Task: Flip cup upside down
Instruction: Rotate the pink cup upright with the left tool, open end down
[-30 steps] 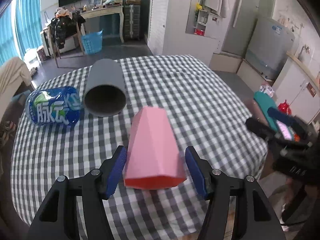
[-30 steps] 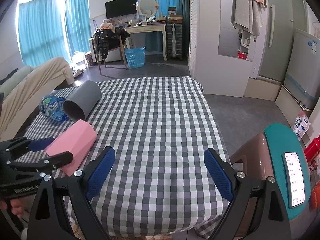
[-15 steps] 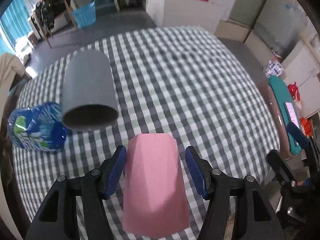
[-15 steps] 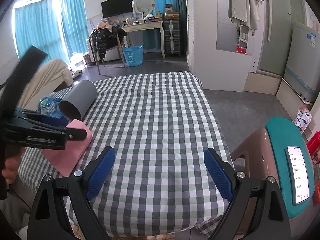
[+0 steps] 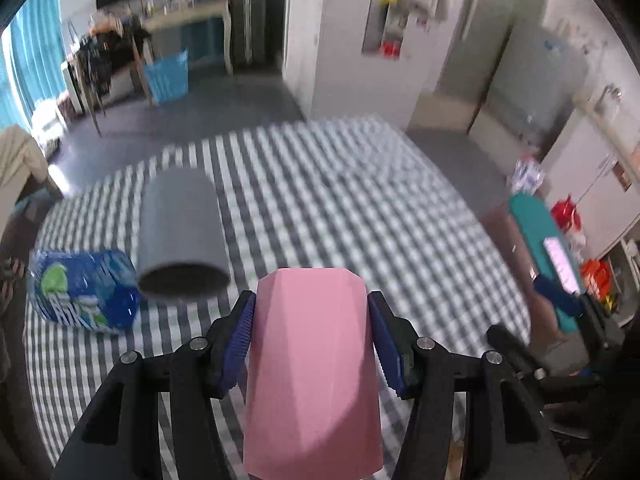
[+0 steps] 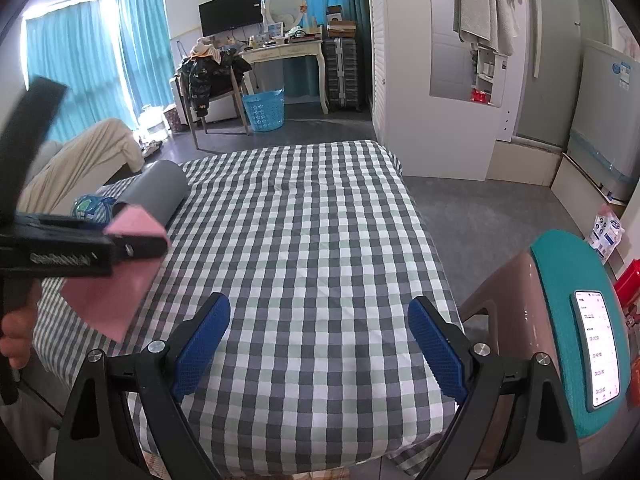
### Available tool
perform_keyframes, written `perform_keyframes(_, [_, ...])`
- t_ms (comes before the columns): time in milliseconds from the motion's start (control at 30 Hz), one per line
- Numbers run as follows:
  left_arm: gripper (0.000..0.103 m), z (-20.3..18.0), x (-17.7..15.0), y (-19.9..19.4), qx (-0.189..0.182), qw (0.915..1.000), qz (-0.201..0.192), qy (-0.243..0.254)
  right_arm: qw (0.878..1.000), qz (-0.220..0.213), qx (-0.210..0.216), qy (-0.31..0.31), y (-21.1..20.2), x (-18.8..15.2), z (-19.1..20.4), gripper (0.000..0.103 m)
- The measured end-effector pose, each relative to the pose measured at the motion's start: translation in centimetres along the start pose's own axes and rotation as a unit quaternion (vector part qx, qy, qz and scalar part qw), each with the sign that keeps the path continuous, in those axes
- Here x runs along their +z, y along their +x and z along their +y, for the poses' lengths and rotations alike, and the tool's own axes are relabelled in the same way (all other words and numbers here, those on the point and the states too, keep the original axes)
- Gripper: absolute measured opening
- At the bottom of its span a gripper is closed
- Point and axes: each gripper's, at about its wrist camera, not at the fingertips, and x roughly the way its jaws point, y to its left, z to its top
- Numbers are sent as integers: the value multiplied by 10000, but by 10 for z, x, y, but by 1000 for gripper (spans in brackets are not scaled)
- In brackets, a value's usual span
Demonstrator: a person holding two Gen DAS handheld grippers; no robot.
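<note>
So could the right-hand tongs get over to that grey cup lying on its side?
Probably yes. The right tongs stand open and empty over bare checked cloth, but the left tongs holding the pink cup sit just before the grey cup.

Pink faceted cup (image 5: 312, 364), matte, tapering from a wide end near the camera to a narrow closed end pointing away. Raised off the checked cloth, tilted (narrow end higher in right wrist view (image 6: 116, 276)), pinched at both sides. Rim out of frame.
</note>
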Motion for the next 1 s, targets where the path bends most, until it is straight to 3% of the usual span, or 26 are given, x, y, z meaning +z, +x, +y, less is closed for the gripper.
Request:
perform_keyframes(267, [57,6,-30,-14,246,9930,-1143,-177,10000,-86,-24,-39,-7,-2,5,91])
perform_keyframes(467, [57,13,-72,-3,355,9922,-1135,-381,9999,-77,-47,-126,-11,-4,10,91])
perform_keyframes(667, [57,14,-96,-1,355,9960,-773,-264,9998,-94,-28,-201,-13,-5,19,91])
perform_keyframes(767, [61,8,-84,4,381,9991,-195,-53,9996,-88,-18,-259,-13,-5,25,91])
perform_keyframes(867, [76,9,-67,11,193,9984,497,-209,9996,-88,-16,-276,-14,-5,29,91])
perform_keyframes(1000, [76,10,-43,11,40,9949,995,-185,9997,-47,-73,-239,-13,-5,28,91])
